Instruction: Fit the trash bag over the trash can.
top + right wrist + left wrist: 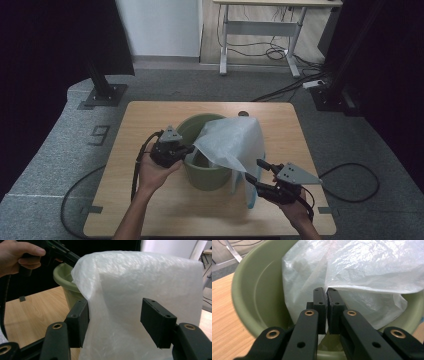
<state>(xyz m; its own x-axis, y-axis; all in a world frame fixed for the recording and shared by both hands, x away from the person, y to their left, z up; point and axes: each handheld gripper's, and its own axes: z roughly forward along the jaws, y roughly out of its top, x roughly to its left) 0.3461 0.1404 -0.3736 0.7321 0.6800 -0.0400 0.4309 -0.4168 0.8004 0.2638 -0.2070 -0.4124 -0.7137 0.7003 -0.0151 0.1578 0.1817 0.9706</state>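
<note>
The person's left hand [152,172] grips the left gripper [191,148] from below, its forearm rising from the bottom edge of the high view, and the 2 black jaws stand pressed together with a thin edge of plastic bag [232,142] pinched between their pads. The right hand [295,210] holds the right gripper [255,172] low at the near right, pointing toward the left one. Its 2 jaws stand wide apart, the film lying between them.
</note>
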